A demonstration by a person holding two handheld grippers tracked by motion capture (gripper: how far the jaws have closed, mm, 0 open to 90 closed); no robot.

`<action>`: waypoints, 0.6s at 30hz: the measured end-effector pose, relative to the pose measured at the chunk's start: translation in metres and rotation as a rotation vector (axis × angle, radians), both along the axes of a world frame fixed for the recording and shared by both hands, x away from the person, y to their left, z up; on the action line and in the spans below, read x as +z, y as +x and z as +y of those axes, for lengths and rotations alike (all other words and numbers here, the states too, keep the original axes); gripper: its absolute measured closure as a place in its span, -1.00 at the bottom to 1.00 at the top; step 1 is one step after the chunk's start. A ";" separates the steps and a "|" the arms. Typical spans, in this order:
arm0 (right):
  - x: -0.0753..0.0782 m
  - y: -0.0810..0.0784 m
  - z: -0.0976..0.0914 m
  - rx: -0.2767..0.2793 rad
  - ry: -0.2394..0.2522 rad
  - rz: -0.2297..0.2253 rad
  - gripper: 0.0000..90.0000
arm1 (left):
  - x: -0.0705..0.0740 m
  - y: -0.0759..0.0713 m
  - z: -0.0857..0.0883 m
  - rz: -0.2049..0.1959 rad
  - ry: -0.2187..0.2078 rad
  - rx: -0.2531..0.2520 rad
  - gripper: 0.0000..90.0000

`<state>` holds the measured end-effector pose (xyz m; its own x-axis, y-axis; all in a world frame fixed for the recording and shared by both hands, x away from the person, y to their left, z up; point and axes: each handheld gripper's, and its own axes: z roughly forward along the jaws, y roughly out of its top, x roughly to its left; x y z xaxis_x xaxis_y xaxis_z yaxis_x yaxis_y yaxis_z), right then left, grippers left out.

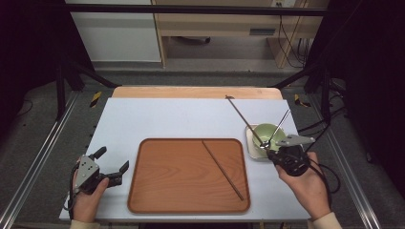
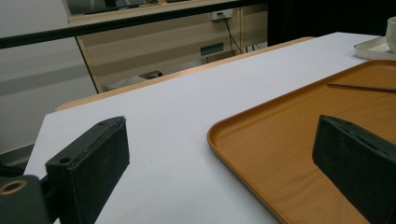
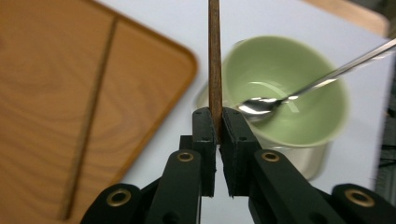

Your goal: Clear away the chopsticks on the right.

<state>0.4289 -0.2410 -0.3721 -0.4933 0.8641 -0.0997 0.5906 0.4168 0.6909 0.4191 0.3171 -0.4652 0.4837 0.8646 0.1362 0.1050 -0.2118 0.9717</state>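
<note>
The right gripper (image 3: 217,122) is clenched on a wooden chopstick (image 3: 214,60), which rises from its jaws beside the green bowl (image 3: 299,88). Its far end is cut off in the right gripper view. The left gripper (image 1: 111,164) gapes, holding nothing.

We see a table (image 1: 191,92) with a wooden top, and a big white sheet (image 1: 172,117) lies over most of it. A strip of wood shows along the far edge. On the sheet, near the front edge and in the middle, lies a brown wooden tray (image 1: 176,176). Just beside the tray, close to the right edge, sits a small white tray (image 1: 250,143).
</note>
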 end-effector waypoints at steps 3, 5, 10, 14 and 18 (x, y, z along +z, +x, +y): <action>-0.011 -0.005 0.018 0.042 -0.001 0.037 0.88 | 0.001 0.000 0.000 -0.003 -0.003 0.002 -0.92; -0.016 -0.008 0.026 0.058 -0.001 0.058 0.88 | 0.001 0.000 0.001 -0.002 -0.003 0.001 -0.92; -0.030 -0.014 0.044 0.099 -0.005 0.103 0.88 | 0.001 0.000 0.001 -0.002 -0.004 0.001 -0.92; -0.038 -0.021 0.054 0.110 -0.001 0.145 0.88 | 0.001 0.000 0.001 -0.005 -0.004 0.000 -0.92; -0.046 -0.027 0.062 0.122 -0.004 0.185 0.88 | 0.001 0.000 0.002 -0.002 -0.004 0.000 -0.92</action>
